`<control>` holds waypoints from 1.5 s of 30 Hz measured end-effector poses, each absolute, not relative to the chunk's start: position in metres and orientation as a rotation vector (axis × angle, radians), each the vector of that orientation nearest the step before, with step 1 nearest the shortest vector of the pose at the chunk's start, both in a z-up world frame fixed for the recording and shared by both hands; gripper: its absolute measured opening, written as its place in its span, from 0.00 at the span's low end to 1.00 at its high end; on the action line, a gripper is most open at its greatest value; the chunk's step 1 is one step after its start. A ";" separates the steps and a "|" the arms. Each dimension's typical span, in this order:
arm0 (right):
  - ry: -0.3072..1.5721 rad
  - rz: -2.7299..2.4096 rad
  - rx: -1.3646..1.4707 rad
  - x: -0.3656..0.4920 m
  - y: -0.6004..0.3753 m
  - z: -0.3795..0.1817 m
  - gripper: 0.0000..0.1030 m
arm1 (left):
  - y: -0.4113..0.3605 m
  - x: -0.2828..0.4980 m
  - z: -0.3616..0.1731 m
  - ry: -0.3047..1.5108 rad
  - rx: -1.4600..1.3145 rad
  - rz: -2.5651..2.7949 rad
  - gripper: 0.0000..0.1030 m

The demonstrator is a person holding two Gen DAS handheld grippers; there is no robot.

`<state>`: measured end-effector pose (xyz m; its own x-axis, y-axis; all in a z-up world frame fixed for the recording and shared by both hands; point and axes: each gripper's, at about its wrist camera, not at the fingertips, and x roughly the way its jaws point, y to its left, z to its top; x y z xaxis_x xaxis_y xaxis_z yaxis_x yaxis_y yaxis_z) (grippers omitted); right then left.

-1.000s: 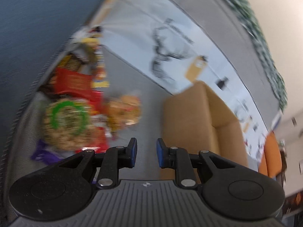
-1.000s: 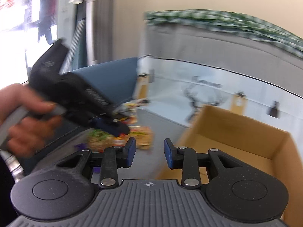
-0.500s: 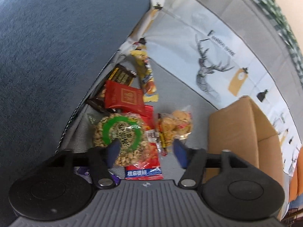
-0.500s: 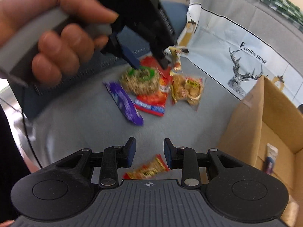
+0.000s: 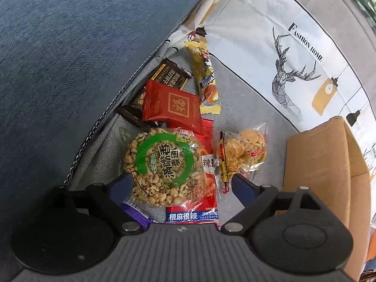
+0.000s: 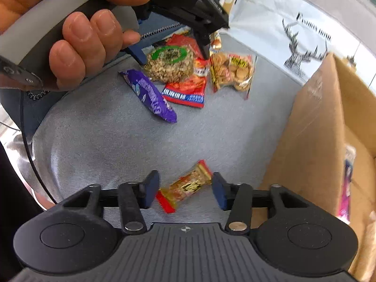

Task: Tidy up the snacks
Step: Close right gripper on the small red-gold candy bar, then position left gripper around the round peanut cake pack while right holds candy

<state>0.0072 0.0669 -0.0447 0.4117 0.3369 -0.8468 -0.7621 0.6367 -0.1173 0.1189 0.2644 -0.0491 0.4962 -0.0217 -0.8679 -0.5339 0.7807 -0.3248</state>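
Left gripper (image 5: 181,185) is hanging over the pile with its jaws spread wide, having just been opening, straddling the round puffed-grain pack (image 5: 163,166) without its pads pressing it. Right gripper (image 6: 185,190) has been opening too, its jaws part-open either side of a small red-and-gold candy (image 6: 185,185) on the grey cushion (image 6: 105,141), not gripping yet. Over on the right is the cardboard box (image 6: 312,127). Probable trouble: the left closing could also be catching the red spicy packet (image 5: 206,188) underneath, or crushing the grains. Box contents are mostly cut off, and the purple bar (image 6: 150,94) is blurry.
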 end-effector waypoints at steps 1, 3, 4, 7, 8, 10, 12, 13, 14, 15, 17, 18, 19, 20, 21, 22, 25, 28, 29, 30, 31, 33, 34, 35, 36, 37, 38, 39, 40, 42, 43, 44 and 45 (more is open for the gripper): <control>0.908 0.735 -0.548 0.009 0.068 -0.047 0.32 | 0.264 0.120 -0.049 1.018 -0.614 0.339 0.91; 0.932 0.740 -0.536 0.011 0.069 -0.051 0.21 | 0.262 0.122 -0.050 1.022 -0.596 0.343 0.91; 0.946 0.749 -0.513 0.012 0.068 -0.052 0.19 | 0.261 0.122 -0.050 1.024 -0.587 0.344 0.91; 0.940 0.758 -0.481 0.016 0.068 -0.051 0.17 | 0.261 0.124 -0.051 1.027 -0.571 0.343 0.91; 0.933 0.765 -0.459 0.017 0.067 -0.049 0.17 | 0.261 0.124 -0.051 1.026 -0.573 0.344 0.91; 0.906 0.779 -0.407 0.020 0.065 -0.044 0.17 | 0.262 0.123 -0.050 1.024 -0.580 0.345 0.91; 0.862 0.778 -0.366 0.022 0.062 -0.038 0.17 | 0.263 0.122 -0.050 1.022 -0.585 0.348 0.91; 0.845 0.763 -0.364 0.023 0.062 -0.037 0.17 | 0.264 0.122 -0.050 1.021 -0.586 0.350 0.91; 0.837 0.752 -0.373 0.024 0.062 -0.037 0.17 | 0.264 0.122 -0.051 1.020 -0.588 0.350 0.91; 0.836 0.751 -0.397 0.023 0.064 -0.040 0.17 | 0.265 0.122 -0.050 1.019 -0.590 0.351 0.91; 0.865 0.751 -0.421 0.022 0.067 -0.047 0.18 | 0.266 0.121 -0.050 1.015 -0.597 0.355 0.91; 0.887 0.744 -0.419 0.023 0.067 -0.050 0.19 | 0.267 0.120 -0.050 1.012 -0.610 0.357 0.91; 0.898 0.746 -0.424 0.023 0.067 -0.053 0.21 | 0.268 0.119 -0.049 1.007 -0.621 0.360 0.91; 0.901 0.746 -0.434 0.022 0.068 -0.054 0.25 | 0.269 0.119 -0.050 1.005 -0.628 0.363 0.91; 0.899 0.743 -0.440 0.022 0.068 -0.055 0.26 | 0.269 0.120 -0.050 1.004 -0.629 0.367 0.91; 0.900 0.740 -0.443 0.023 0.069 -0.055 0.27 | 0.269 0.120 -0.050 1.005 -0.625 0.369 0.91; 0.913 0.741 -0.457 0.024 0.070 -0.058 0.28 | 0.263 0.123 -0.051 1.016 -0.584 0.366 0.92; 0.916 0.743 -0.459 0.025 0.070 -0.059 0.28 | 0.255 0.127 -0.053 1.032 -0.519 0.368 0.92; 0.919 0.745 -0.456 0.026 0.070 -0.059 0.28 | 0.252 0.127 -0.053 1.037 -0.498 0.368 0.92; 0.923 0.748 -0.451 0.027 0.070 -0.059 0.27 | 0.250 0.128 -0.054 1.041 -0.480 0.369 0.94; 0.927 0.754 -0.445 0.027 0.070 -0.059 0.22 | 0.248 0.129 -0.055 1.046 -0.465 0.368 0.95; 0.925 0.758 -0.434 0.027 0.070 -0.058 0.20 | 0.245 0.130 -0.056 1.055 -0.434 0.372 0.95; 0.917 0.756 -0.433 0.027 0.069 -0.057 0.19 | 0.244 0.131 -0.056 1.057 -0.423 0.374 0.95; 0.911 0.756 -0.432 0.027 0.069 -0.056 0.18 | 0.243 0.131 -0.057 1.058 -0.414 0.376 0.95; 0.907 0.758 -0.424 0.027 0.068 -0.055 0.18 | 0.243 0.131 -0.058 1.059 -0.410 0.379 0.95; 0.903 0.759 -0.419 0.027 0.068 -0.054 0.18 | 0.243 0.131 -0.058 1.060 -0.407 0.381 0.94; 0.898 0.758 -0.419 0.026 0.068 -0.053 0.18 | 0.243 0.132 -0.058 1.061 -0.404 0.382 0.93; 0.896 0.758 -0.420 0.027 0.068 -0.053 0.18 | 0.243 0.132 -0.058 1.062 -0.393 0.386 0.90; 0.897 0.757 -0.421 0.027 0.068 -0.053 0.18 | 0.242 0.132 -0.057 1.061 -0.369 0.390 0.82; 0.902 0.754 -0.420 0.027 0.068 -0.054 0.18 | 0.239 0.132 -0.054 1.047 -0.319 0.388 0.72; 0.904 0.752 -0.418 0.028 0.069 -0.054 0.18 | 0.239 0.131 -0.051 1.034 -0.322 0.381 0.63; 0.905 0.751 -0.417 0.028 0.070 -0.054 0.18 | 0.238 0.130 -0.049 1.021 -0.320 0.377 0.55; 0.906 0.748 -0.416 0.028 0.070 -0.054 0.18 | 0.238 0.129 -0.046 1.008 -0.320 0.367 0.46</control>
